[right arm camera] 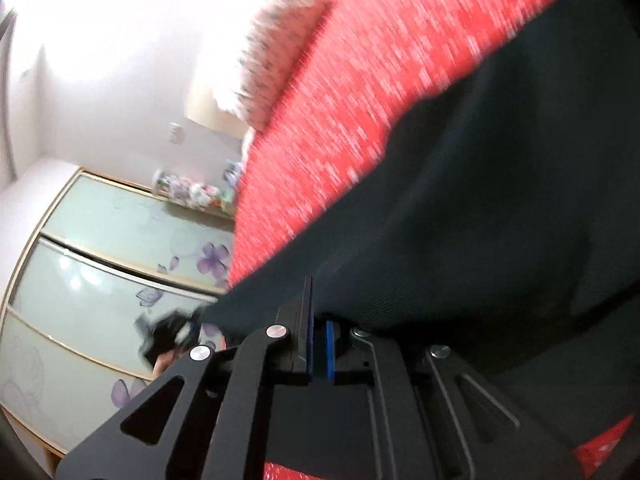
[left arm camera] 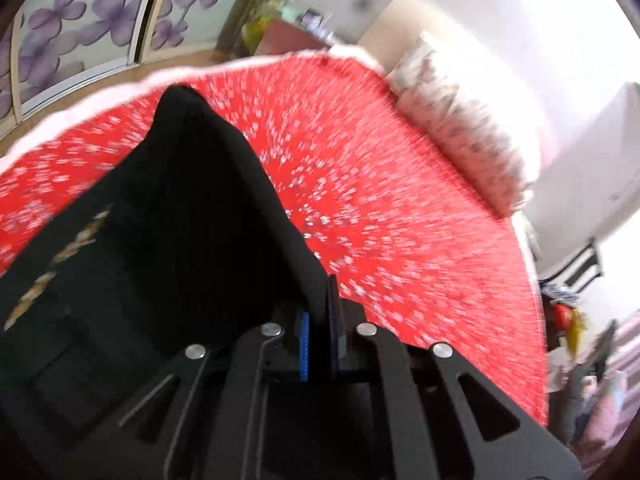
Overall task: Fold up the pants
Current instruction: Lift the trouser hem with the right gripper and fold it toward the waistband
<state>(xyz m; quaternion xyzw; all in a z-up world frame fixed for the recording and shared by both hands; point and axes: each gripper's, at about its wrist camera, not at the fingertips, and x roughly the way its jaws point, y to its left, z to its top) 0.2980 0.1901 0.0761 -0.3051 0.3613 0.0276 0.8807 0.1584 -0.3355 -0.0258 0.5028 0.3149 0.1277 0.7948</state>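
Observation:
The black pants [left arm camera: 192, 216] hang lifted above a red bed cover with white specks [left arm camera: 400, 200]. My left gripper [left arm camera: 320, 316] is shut on an edge of the pants, the cloth pinched between its blue pads. In the right wrist view the pants [right arm camera: 480, 200] spread across the right side, and my right gripper [right arm camera: 318, 320] is shut on another edge of them. Both views are blurred by motion. A gold pattern [left arm camera: 60, 256] shows on the pants at the left.
A patterned pillow [left arm camera: 460, 120] lies at the bed's far side by a white wall. A wardrobe with purple flower doors [left arm camera: 80, 20] stands beyond the bed; it also shows in the right wrist view [right arm camera: 120, 280]. Clutter [left arm camera: 580, 340] sits at the right.

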